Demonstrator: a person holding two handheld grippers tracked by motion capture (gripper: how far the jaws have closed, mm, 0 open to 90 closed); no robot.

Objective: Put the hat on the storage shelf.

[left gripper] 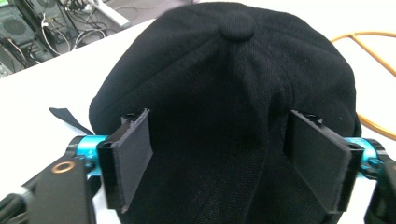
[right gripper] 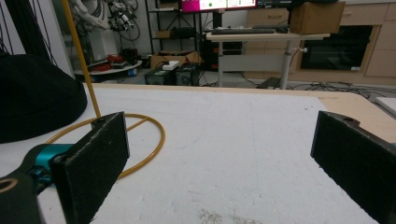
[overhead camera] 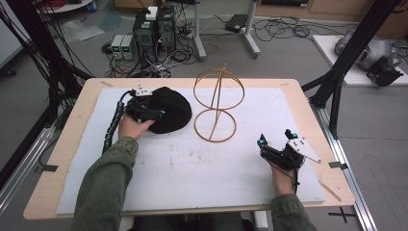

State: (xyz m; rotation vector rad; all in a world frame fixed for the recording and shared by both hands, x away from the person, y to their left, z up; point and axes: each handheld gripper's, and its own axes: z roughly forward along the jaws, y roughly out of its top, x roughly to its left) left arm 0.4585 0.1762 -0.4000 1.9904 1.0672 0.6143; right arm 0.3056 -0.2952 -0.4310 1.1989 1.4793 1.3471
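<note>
high view: wire stand (overhead camera: 215, 105) beside cap (overhead camera: 168, 109)

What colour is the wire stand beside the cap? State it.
The wire stand is golden yellow, clearest in the high view.

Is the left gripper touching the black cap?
Cannot tell. In the left gripper view the left gripper straddles the black cap, jaws wide; pad contact is unclear.

Cap (overhead camera: 168, 111) on mat (overhead camera: 192, 163), left of wire stand (overhead camera: 216, 103), table (overhead camera: 72, 144) beneath
</note>
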